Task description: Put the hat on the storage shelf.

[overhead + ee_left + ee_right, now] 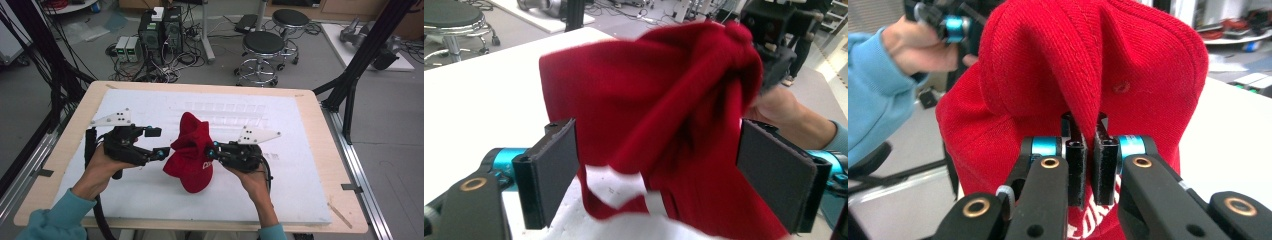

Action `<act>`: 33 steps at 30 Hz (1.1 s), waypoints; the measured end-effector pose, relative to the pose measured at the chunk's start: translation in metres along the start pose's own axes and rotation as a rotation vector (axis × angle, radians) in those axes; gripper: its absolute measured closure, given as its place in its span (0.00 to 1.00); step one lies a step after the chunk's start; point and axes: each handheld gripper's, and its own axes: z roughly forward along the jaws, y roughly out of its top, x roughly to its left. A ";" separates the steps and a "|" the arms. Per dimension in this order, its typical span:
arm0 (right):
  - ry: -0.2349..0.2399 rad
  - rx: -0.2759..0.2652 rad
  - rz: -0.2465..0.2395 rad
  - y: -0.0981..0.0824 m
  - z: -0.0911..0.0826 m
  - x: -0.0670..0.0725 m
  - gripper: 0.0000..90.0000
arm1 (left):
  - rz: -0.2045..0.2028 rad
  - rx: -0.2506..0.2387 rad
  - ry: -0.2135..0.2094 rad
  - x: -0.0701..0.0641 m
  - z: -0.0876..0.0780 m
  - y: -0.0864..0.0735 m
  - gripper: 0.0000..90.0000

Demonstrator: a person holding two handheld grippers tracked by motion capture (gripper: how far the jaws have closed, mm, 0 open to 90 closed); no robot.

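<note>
Now the cap [190,152] needs a second grip before I can do anything tidy with it. My right hand-held gripper [1087,150] is pinched fully shut on a raised fold of the crown, so that side is secure. My left hand-held gripper [659,175] stands wide open with red cloth hanging between the pads [551,170], which, as far as I can tell, do not press on it. I judge the good move is to slide the left one a little deeper so the pads face a single layer near the rim, then close slowly; grabbing a bunched wad would likely let it slip or twist when I pull the two sides apart. I should keep the right one steady and low, so the fabric is not dragged off the desk [310,150].

The cap is red ribbed knit or twill, crumpled and standing up in a peak, with white lettering low on one side that I cannot read. It sits near the middle of the desk, between my two hands, on the white sheet [150,190] that covers the top.
</note>
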 end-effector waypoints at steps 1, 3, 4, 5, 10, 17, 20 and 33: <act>-0.011 -0.004 0.006 0.001 -0.001 0.000 0.97 | -0.002 -0.002 0.000 -0.001 -0.001 -0.002 0.21; -0.024 -0.010 0.004 0.002 -0.001 0.000 0.97 | -0.004 -0.005 -0.004 -0.002 -0.004 -0.007 0.22; -0.037 -0.012 0.007 0.004 -0.002 0.000 0.97 | -0.007 -0.006 -0.002 -0.003 -0.004 -0.010 0.23; -0.058 -0.013 0.004 0.005 -0.002 0.000 0.97 | -0.007 -0.009 -0.001 -0.003 -0.005 -0.012 0.23; -0.099 -0.020 0.015 0.009 -0.003 0.000 0.97 | -0.008 -0.016 -0.003 -0.007 -0.006 -0.027 0.23; -0.139 -0.053 0.017 0.014 -0.004 -0.001 0.97 | 0.008 -0.012 -0.004 -0.012 -0.004 -0.040 0.26; -0.147 -0.062 0.022 0.016 -0.004 -0.001 0.97 | 0.008 -0.013 -0.010 -0.016 0.001 -0.046 0.26; -0.169 -0.095 0.055 0.020 0.002 0.002 0.97 | 0.002 -0.010 -0.022 -0.026 0.037 -0.055 0.30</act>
